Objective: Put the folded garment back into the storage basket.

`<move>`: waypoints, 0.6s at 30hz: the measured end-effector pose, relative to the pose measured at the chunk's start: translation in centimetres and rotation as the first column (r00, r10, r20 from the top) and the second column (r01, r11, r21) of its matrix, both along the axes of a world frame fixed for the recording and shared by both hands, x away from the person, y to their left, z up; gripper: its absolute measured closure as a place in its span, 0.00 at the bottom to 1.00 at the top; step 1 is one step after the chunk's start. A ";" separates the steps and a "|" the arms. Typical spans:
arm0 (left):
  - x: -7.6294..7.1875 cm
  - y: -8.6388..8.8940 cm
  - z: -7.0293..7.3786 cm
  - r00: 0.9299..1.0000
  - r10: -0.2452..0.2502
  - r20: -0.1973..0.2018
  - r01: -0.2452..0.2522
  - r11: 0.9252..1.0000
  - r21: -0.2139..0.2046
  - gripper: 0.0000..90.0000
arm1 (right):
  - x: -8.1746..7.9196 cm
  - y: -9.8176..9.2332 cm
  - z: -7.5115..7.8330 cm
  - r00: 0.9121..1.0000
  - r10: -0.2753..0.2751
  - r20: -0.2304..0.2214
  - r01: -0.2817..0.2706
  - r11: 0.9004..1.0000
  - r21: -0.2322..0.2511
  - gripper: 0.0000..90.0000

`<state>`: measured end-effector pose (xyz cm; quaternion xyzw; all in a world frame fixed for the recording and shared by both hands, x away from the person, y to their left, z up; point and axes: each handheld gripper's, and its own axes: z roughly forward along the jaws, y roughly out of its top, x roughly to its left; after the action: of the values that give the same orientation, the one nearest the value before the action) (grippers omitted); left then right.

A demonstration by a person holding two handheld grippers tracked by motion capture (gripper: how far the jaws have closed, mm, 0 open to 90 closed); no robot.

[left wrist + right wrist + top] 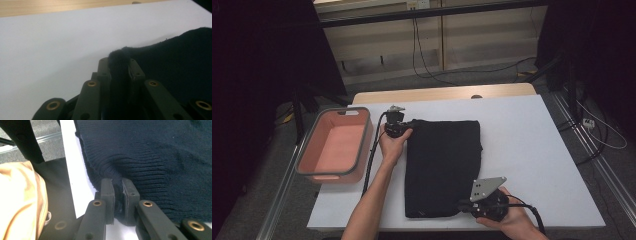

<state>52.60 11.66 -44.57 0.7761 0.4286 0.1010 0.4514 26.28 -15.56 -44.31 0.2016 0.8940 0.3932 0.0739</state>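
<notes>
A dark knit sweater (pixel 443 167), folded into a rectangle, lies flat on the white table (pixel 532 150), its long axis running near to far. The left gripper (pixel 404 129) has its jaws pinched together on the far left corner; in the left gripper view a fuzzy fold of the knit (pixel 119 56) stands up between the pads. The right gripper (pixel 460 205) is clamped on the near right corner, at the ribbed hem (pixel 117 180). So the cloth lies right of the left gripper and left of the right one, held at diagonal corners; a likely next fold would turn on that diagonal. The knit is soft, limp and ribbed, and will probably sag once lifted. A pink bin (pixel 337 145) with a grey rim sits left of the sweater, nearer the left hand (pixel 392 145).
</notes>
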 end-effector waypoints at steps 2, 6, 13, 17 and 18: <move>0.0 0.0 0.1 1.000 -0.006 0.004 0.006 1.000 0.002 0.85 | 0.0 0.0 0.1 1.000 -0.002 -0.004 0.002 1.000 0.011 0.92; 0.0 0.1 0.6 1.000 -0.009 0.011 0.009 1.000 -0.019 0.86 | 0.0 -0.2 0.6 1.000 -0.010 -0.001 0.010 0.999 0.037 0.92; -0.1 0.1 1.9 1.000 -0.015 0.027 0.016 0.999 -0.037 0.86 | 0.2 0.0 1.2 1.000 -0.009 0.012 0.008 0.998 0.056 0.92; -0.1 -0.1 2.3 0.999 -0.019 0.037 0.021 0.999 -0.038 0.86 | 0.3 0.0 1.4 1.000 -0.006 0.014 0.005 0.998 0.061 0.92; -0.1 -0.1 2.5 0.999 -0.021 0.040 0.023 0.999 -0.040 0.86 | 0.3 0.0 1.5 1.000 -0.004 0.015 0.004 0.998 0.062 0.92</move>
<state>52.45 11.54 -42.08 0.7692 0.4130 0.1027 0.4767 26.60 -15.52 -42.79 0.2025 0.8804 0.4221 0.0754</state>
